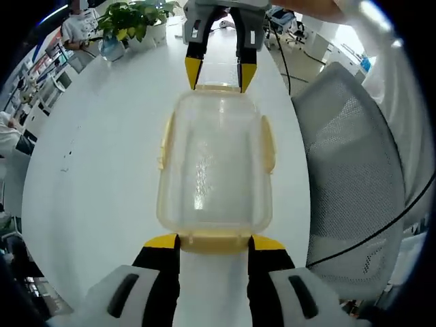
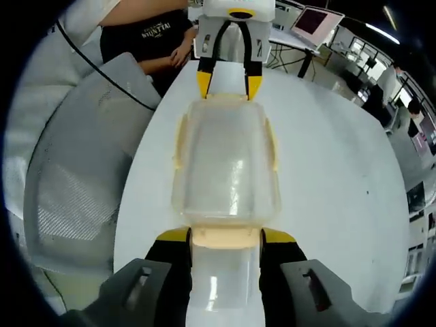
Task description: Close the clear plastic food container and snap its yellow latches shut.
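Note:
A clear plastic container (image 1: 214, 170) (image 2: 228, 167) with its lid on lies lengthwise on the white table (image 1: 95, 170), between my two grippers. Pale yellow latches (image 1: 268, 142) run along both long sides and look slightly flared. In the left gripper view, my left gripper (image 1: 214, 243) has its yellow-tipped jaws against the sides of the near end latch (image 1: 214, 238). At the far end, the right gripper (image 1: 219, 73) straddles the other end latch. In the right gripper view, the right gripper (image 2: 226, 238) holds its near latch (image 2: 226, 236), and the left gripper (image 2: 228, 85) stands opposite.
A grey mesh chair (image 1: 347, 170) (image 2: 75, 170) stands close beside the table edge with a black cable (image 1: 381, 228) over it. Potted plants (image 1: 129, 24) stand at the table's far end. A person in a black shirt (image 2: 146, 34) sits beyond the table.

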A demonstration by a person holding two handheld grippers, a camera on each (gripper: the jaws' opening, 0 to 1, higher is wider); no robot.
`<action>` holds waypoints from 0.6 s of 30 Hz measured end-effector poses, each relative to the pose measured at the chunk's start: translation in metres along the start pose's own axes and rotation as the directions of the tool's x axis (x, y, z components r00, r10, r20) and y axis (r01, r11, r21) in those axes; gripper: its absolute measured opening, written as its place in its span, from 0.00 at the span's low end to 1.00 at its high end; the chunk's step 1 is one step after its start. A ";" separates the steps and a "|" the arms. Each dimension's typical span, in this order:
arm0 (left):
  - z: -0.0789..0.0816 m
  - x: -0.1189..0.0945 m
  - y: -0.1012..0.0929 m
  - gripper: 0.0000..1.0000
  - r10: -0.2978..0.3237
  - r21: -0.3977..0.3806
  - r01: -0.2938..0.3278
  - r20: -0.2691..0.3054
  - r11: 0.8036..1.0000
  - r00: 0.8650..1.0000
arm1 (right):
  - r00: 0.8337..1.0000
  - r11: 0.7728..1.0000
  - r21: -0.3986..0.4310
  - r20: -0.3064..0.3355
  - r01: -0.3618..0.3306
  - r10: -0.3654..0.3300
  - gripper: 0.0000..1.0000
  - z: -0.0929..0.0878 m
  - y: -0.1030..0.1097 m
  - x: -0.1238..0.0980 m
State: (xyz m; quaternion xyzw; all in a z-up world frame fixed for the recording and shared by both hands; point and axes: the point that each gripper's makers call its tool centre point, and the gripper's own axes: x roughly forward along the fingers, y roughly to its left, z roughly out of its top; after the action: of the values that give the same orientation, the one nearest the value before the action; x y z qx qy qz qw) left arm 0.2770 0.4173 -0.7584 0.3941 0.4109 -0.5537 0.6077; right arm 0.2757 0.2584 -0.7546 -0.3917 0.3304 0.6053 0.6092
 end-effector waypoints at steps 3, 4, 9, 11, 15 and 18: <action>0.011 0.003 0.001 0.34 0.000 0.001 0.000 0.003 1.000 1.000 | 1.000 1.000 0.002 -0.002 0.001 -0.001 0.34 -0.009 -0.001 -0.005; 0.014 0.004 0.001 0.34 0.000 0.000 0.000 0.004 1.000 1.000 | 1.000 1.000 0.003 -0.004 0.000 0.000 0.34 -0.012 -0.001 -0.007; 0.030 0.009 0.001 0.34 -0.003 -0.004 0.003 0.005 1.000 1.000 | 1.000 1.000 0.001 -0.014 -0.003 0.003 0.34 -0.027 -0.003 -0.013; 0.035 0.011 0.001 0.34 -0.005 -0.006 0.005 0.006 1.000 1.000 | 1.000 1.000 0.003 -0.020 -0.006 0.006 0.34 -0.034 -0.003 -0.015; 0.047 0.017 -0.001 0.34 -0.009 -0.010 0.009 0.010 1.000 1.000 | 0.999 1.000 0.003 -0.031 -0.008 0.008 0.34 -0.047 -0.002 -0.020; 0.054 0.021 -0.004 0.34 -0.015 -0.009 0.015 0.004 1.000 1.000 | 0.999 1.000 0.009 -0.034 -0.013 0.013 0.34 -0.055 0.000 -0.022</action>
State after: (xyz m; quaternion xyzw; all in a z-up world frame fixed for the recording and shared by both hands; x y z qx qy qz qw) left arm 0.2777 0.3589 -0.7590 0.3873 0.4152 -0.5569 0.6062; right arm 0.2784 0.1996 -0.7610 -0.3971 0.3459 0.6010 0.6011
